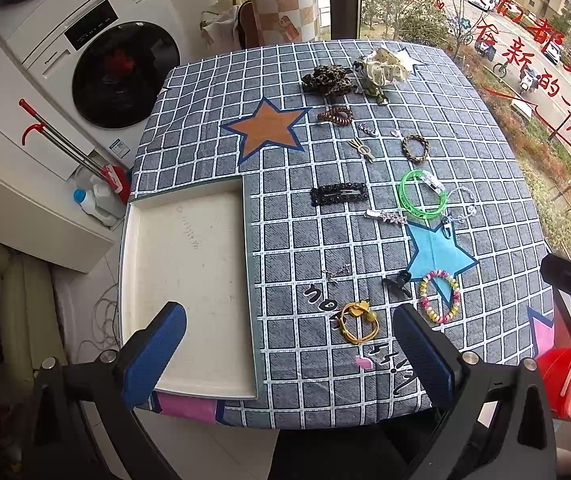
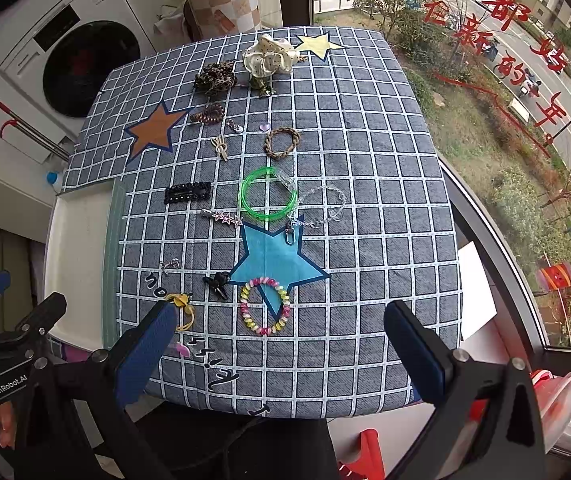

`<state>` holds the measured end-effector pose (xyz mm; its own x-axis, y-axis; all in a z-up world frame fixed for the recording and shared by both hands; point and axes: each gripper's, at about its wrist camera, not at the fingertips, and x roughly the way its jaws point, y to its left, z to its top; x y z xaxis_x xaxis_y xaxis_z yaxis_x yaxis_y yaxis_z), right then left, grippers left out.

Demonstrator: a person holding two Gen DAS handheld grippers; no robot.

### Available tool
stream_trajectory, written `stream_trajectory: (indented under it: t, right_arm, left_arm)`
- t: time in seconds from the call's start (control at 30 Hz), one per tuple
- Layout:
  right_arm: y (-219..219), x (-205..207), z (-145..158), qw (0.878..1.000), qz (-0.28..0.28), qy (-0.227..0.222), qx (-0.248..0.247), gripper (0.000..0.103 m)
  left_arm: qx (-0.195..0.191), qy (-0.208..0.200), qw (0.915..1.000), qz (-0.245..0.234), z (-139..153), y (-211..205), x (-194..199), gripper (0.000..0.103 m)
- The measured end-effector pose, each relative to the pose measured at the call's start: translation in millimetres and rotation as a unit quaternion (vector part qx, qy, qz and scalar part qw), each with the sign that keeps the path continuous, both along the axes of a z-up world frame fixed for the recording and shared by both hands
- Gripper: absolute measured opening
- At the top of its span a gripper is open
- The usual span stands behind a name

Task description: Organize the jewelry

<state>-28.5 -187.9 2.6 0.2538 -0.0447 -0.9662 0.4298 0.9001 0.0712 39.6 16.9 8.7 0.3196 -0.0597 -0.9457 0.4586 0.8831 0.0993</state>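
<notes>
Both tools wide, holding nothing: left tool (image 1: 289, 344), right tool (image 2: 281, 344). Jewelry lies right of white tray (image 1: 189, 390); pastel bead bracelet (image 2: 264, 306) nearest.

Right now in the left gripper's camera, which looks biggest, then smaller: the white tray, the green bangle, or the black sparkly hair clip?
1. white tray, by far
2. green bangle and black sparkly hair clip: too alike to rank

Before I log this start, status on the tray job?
Both hand-held grippers open, empty. Tray bare; jewelry, like the green bangle, on the cloth. Nothing blocking.
</notes>
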Motion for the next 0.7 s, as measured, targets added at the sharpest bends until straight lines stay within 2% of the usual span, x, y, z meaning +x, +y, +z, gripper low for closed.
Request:
stream_trajectory:
  t: [0.37, 0.53, 0.7]
  right_arm:
    - [-2, 0, -2, 1.0, -0.001, 0.001, 0.002, 0.103]
    - [-6, 0, -7, 1.0, -0.005, 0.006, 0.002, 0.103]
    - [-16, 0, -15, 1.0, -0.021, 0.021, 0.0, 0.103]
  left_arm:
    - [0.0, 0.001, 1.0, -0.001, 0, -1, 0, 0.103]
    - [-0.002, 0.001, 0.9999, -0.01, -7, -3, 3, 0.103]
    - [0.012, -0.011, 0.9994, -0.031, -19, -11, 12, 0.103]
